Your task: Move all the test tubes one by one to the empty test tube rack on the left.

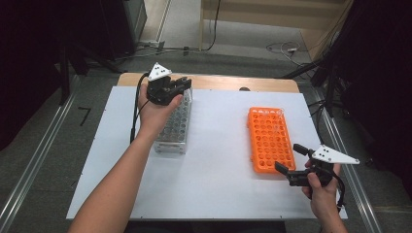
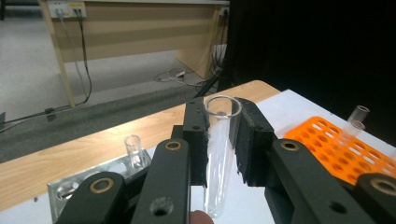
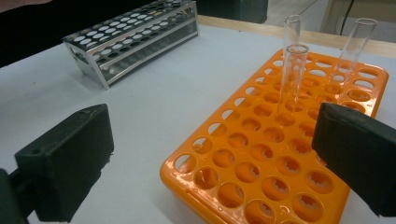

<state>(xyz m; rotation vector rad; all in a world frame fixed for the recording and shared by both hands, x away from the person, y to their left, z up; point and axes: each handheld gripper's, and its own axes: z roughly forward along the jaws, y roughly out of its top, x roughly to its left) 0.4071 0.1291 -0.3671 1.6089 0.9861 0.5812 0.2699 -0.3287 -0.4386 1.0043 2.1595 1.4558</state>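
Left gripper is clamped on a clear glass test tube, pads pressing either side just under the rim, open mouth up, tube near upright so it can drop straight into a hole. In the high view this gripper sits over the far end of the metal rack, near the far left part of the desk. One more tube stands in that metal rack, just behind the left jaw in the left gripper view.

Judgement: the tube is being carried from the metal rack across to the orange rack, which lies well apart toward the right edge of the desk.

Right gripper has its jaws spread wide, holding nothing, at the near right corner of the orange rack — likely waiting, or ready to steady that rack.

Three tubes stand upright in holes at the orange rack's far end, so remaining holes nearer the right gripper are free.
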